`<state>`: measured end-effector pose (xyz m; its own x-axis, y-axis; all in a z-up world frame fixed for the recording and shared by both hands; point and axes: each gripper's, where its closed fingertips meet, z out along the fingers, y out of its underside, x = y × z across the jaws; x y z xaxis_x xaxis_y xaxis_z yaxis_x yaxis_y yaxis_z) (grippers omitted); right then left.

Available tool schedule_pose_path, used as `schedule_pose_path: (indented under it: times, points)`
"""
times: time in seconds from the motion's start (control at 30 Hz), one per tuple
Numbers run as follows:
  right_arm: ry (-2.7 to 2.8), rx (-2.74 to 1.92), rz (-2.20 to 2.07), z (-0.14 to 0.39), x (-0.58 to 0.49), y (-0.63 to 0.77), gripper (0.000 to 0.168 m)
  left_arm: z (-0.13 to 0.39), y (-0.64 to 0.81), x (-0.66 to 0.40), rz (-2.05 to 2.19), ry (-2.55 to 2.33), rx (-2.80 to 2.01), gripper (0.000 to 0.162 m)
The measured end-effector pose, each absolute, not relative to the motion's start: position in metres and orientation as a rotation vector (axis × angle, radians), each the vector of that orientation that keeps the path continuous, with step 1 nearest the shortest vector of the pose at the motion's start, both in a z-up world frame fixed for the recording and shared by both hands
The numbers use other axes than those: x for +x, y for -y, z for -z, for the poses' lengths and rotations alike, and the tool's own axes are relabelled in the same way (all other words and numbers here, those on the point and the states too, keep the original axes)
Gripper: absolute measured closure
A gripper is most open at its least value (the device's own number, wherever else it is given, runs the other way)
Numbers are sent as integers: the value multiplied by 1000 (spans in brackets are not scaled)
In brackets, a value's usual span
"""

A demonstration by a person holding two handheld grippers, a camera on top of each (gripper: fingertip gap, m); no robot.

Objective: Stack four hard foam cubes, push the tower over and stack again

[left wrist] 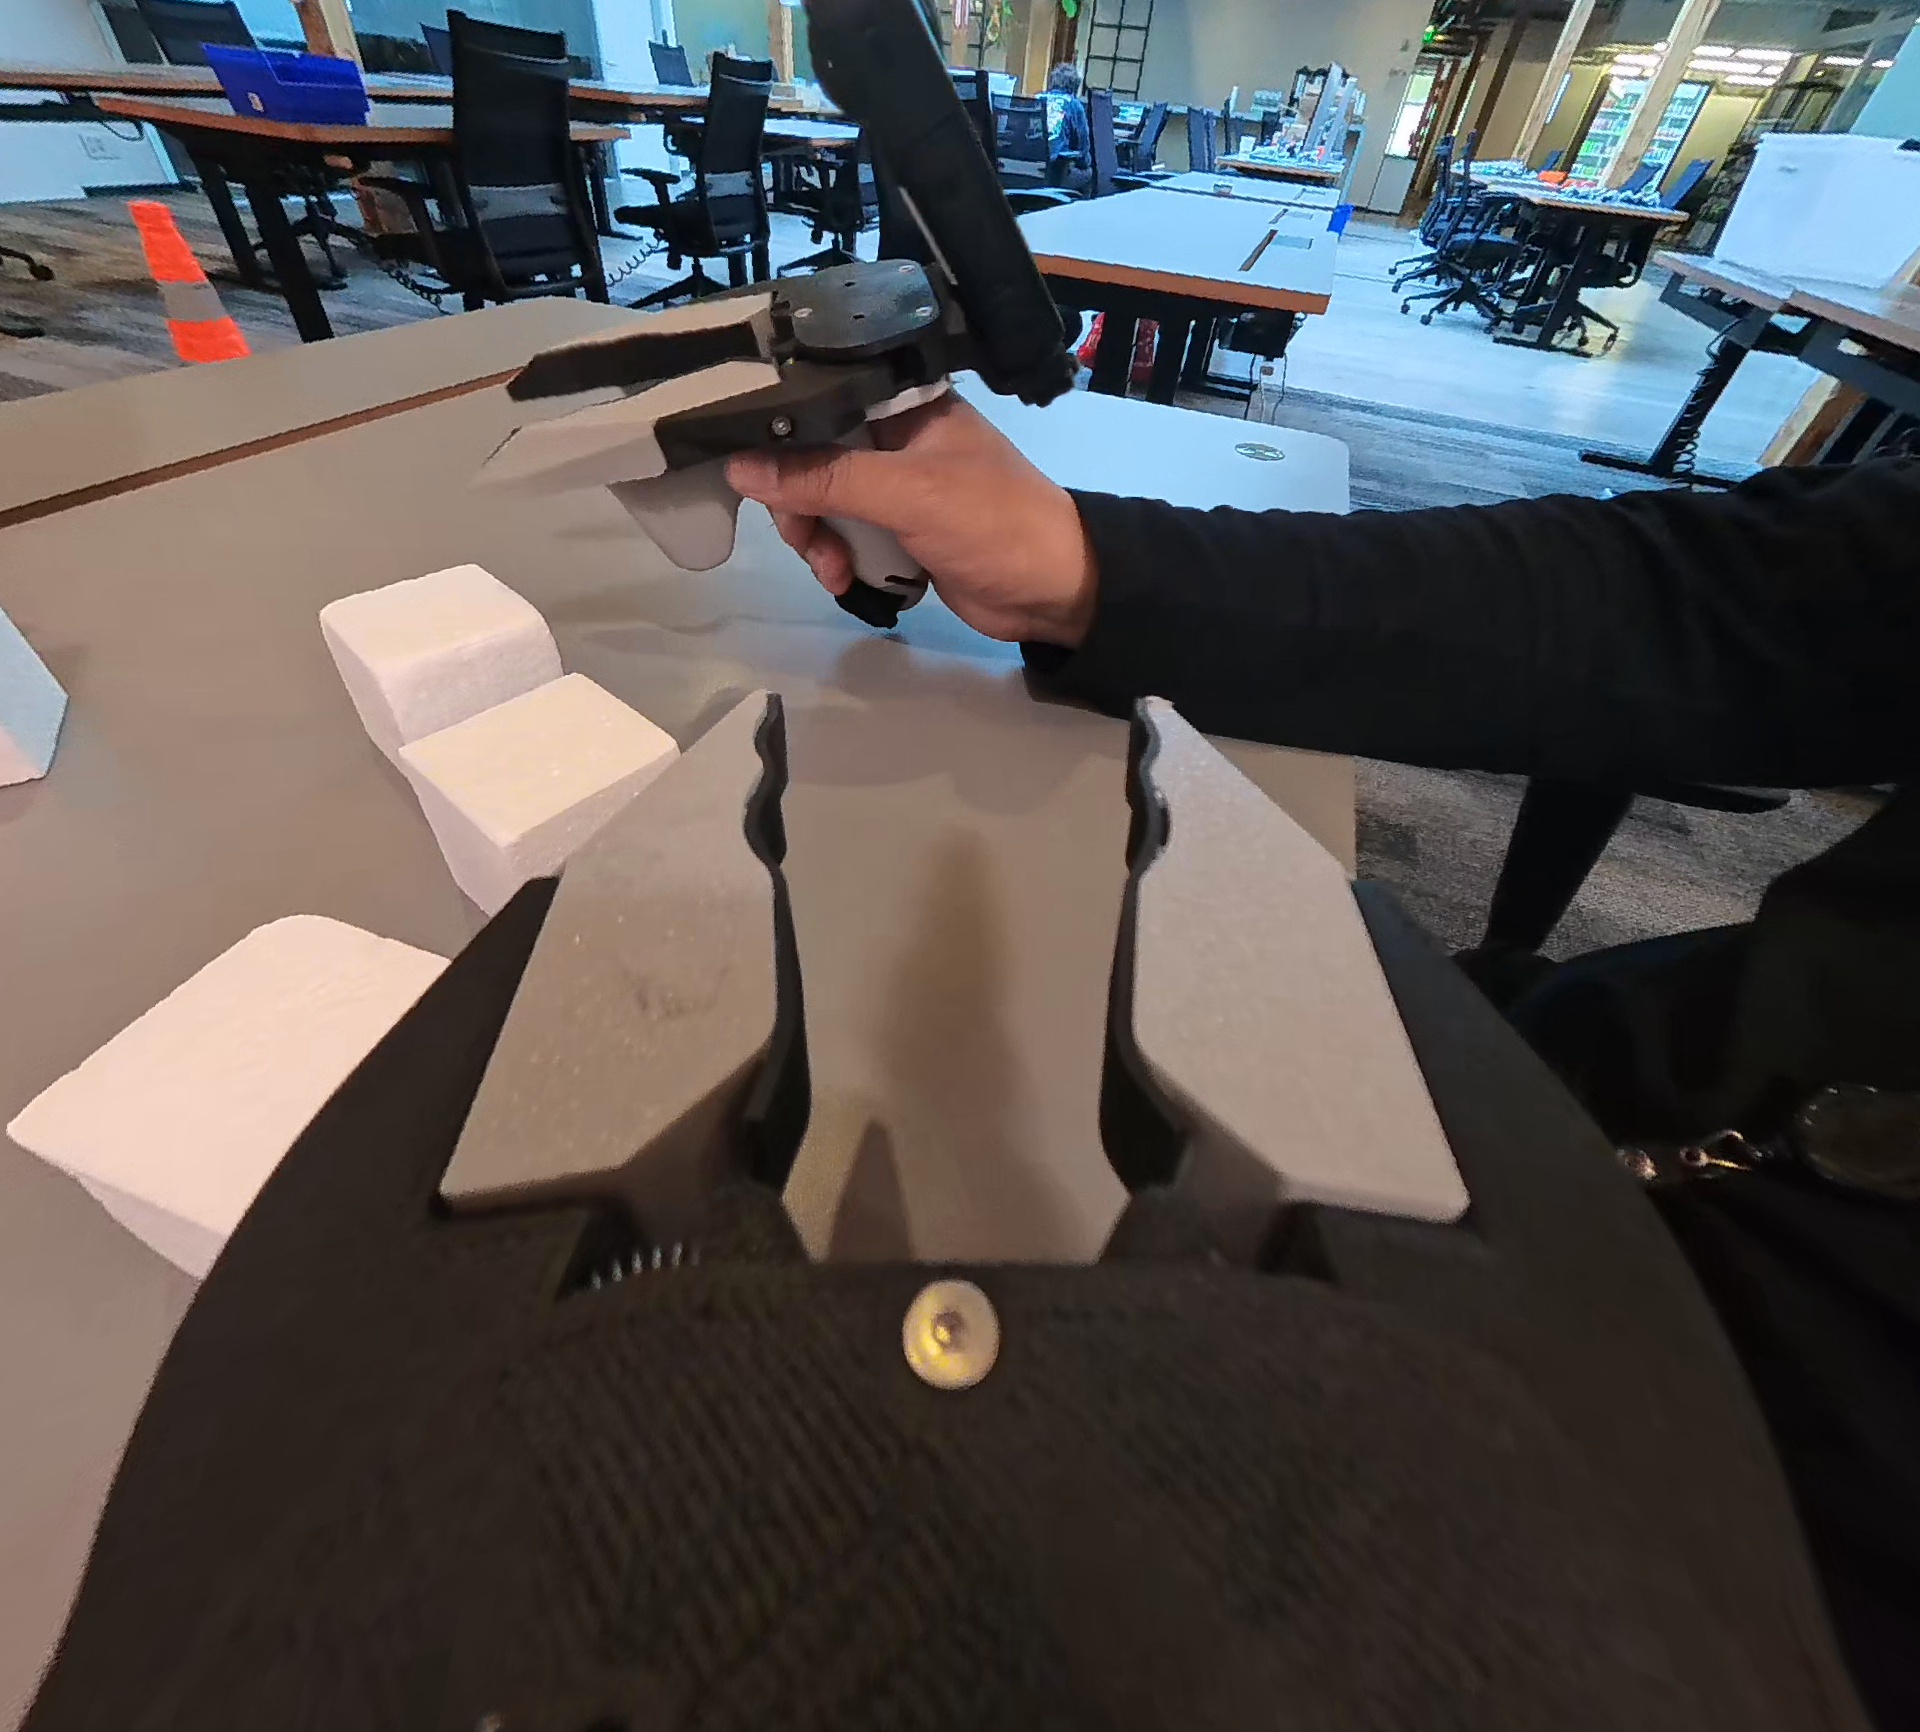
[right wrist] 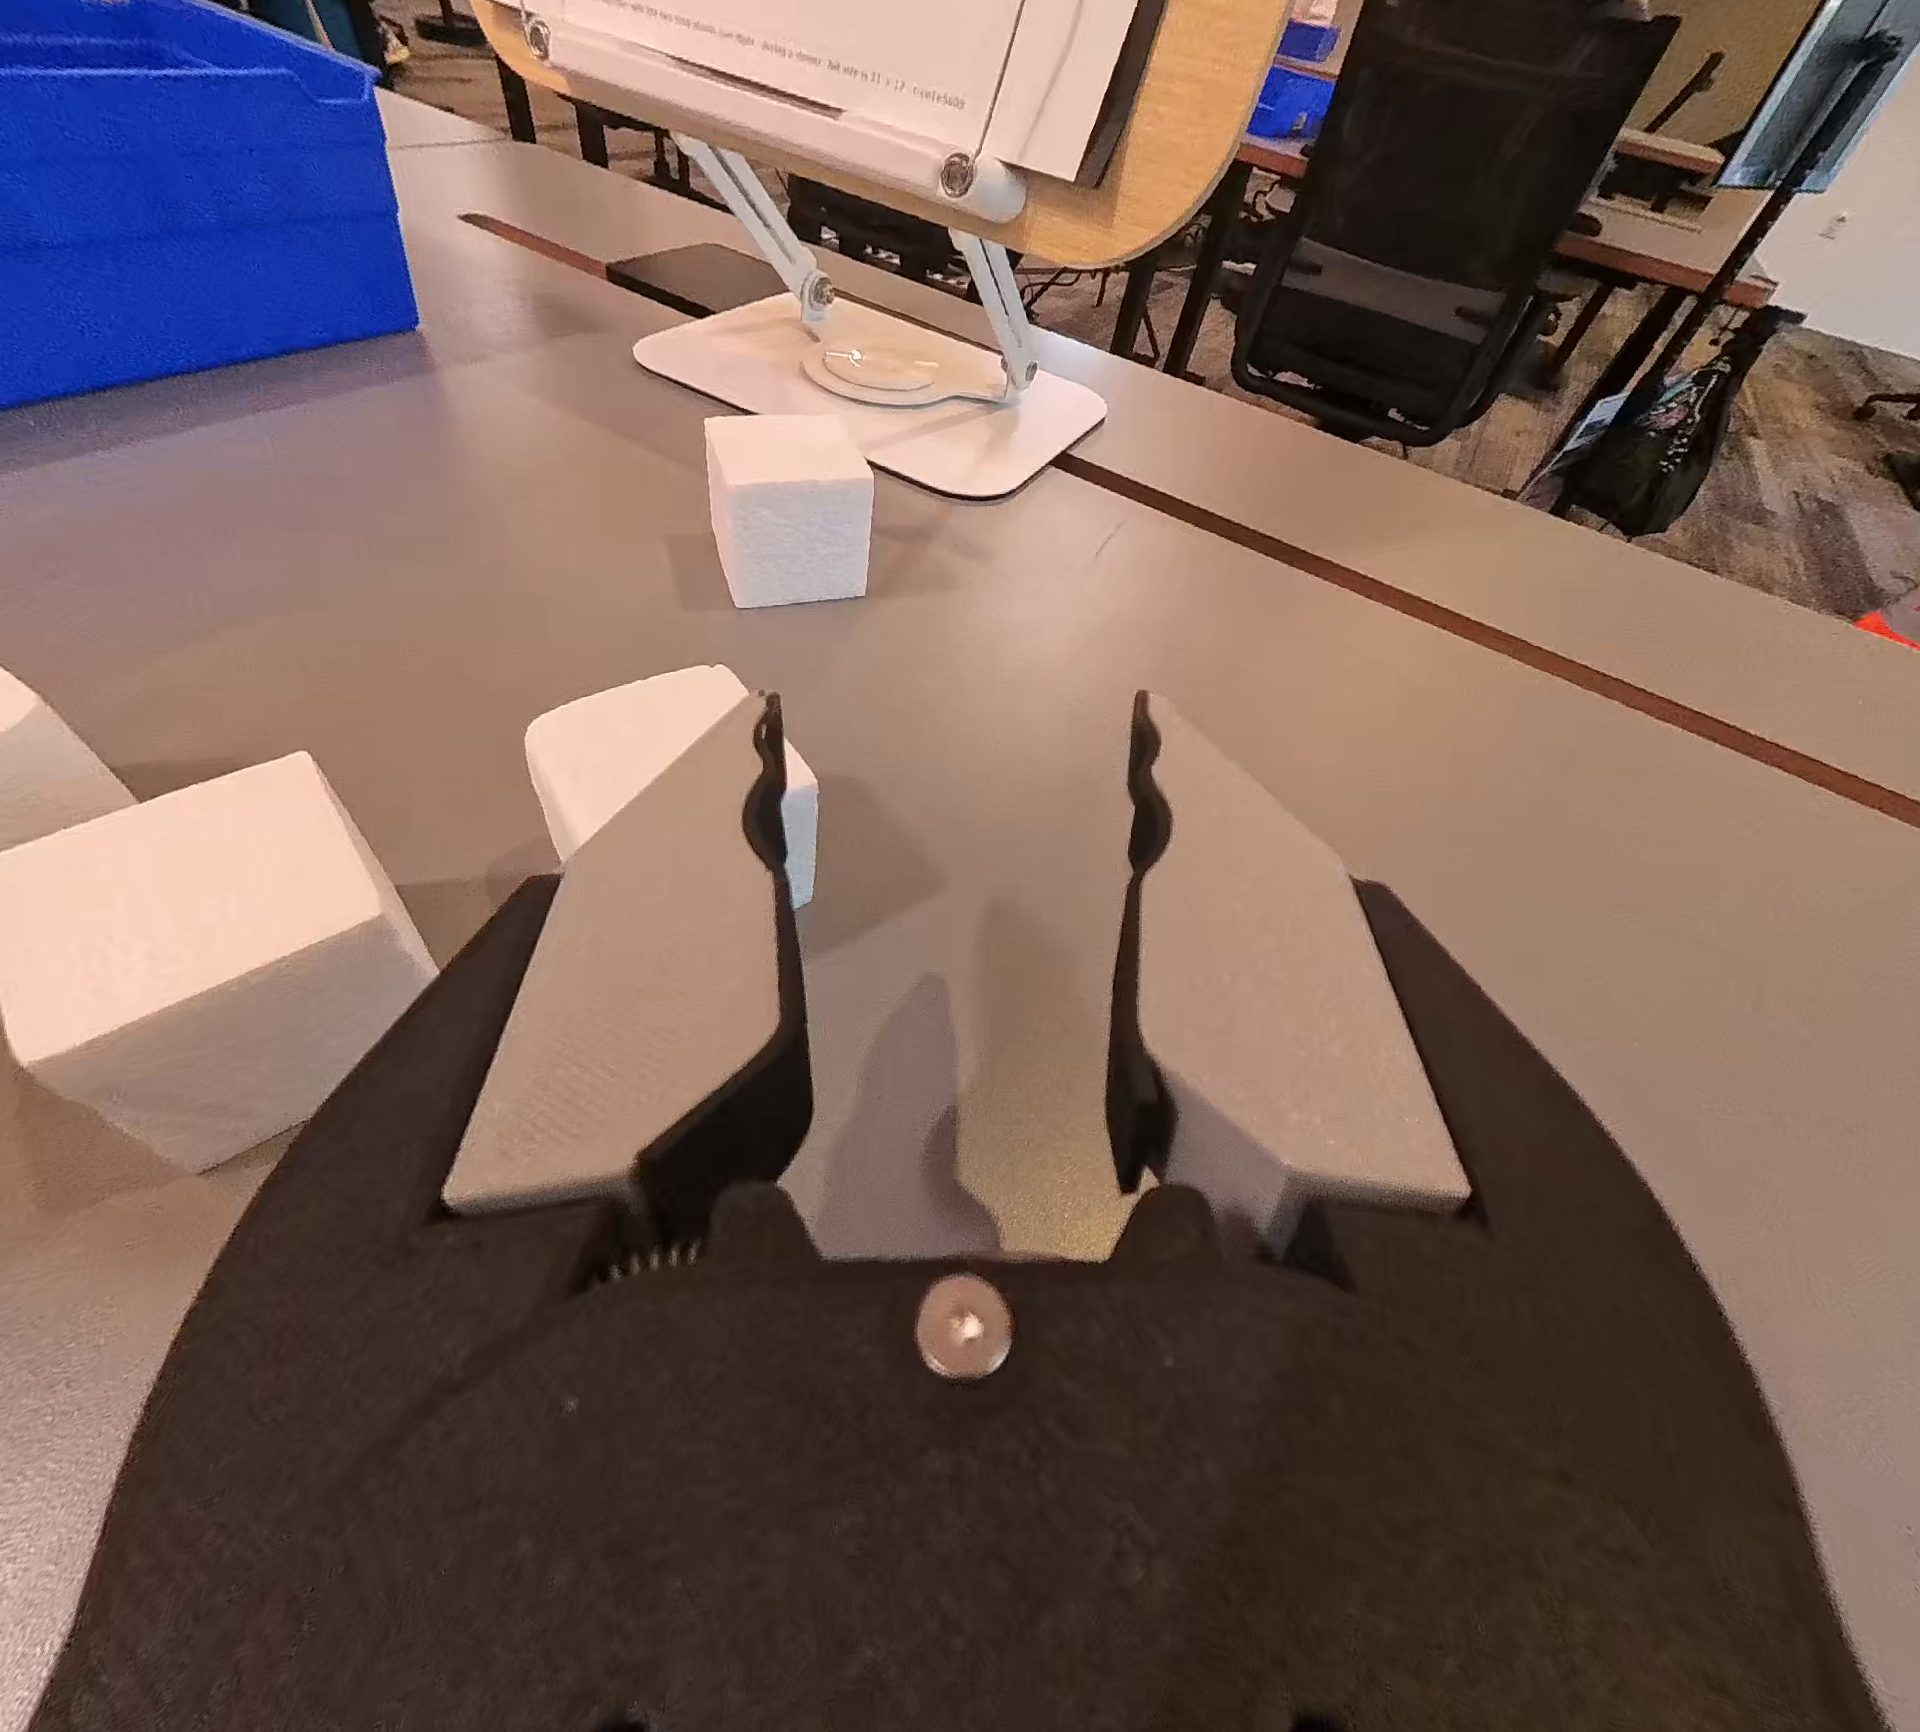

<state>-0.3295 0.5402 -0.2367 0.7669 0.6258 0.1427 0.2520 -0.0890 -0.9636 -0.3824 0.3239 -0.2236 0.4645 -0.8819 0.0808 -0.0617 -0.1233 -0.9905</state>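
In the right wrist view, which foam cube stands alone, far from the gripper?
The cube beside the white stand base. The other cubes lie close to the right gripper, left of it.

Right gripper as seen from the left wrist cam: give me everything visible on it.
The right gripper is held in the air above the grey table by a hand on its pale pistol grip. Black body with screws, two grey wedge-shaped fingers pointing left, slightly parted and empty. A black camera mount rises behind. It touches no cube.
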Motion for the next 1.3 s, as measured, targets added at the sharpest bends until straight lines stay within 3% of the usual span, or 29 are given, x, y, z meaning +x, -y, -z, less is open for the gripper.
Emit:
schedule_pose_path:
  times: [0.7, 0.93, 1.3]
  points:
    - [705, -1679, -363, 239, -330, -540, 102, 222, -330, -388, 809, -827, -1538, 100]
    - [691, -1690, -377, 240, -329, -541, 101, 225, -381, -462, 410, -415, -1664, 104]
    - [683, -1718, -374, 245, -328, -542, 91, 225, -392, -494, 454, -197, -1687, 93]
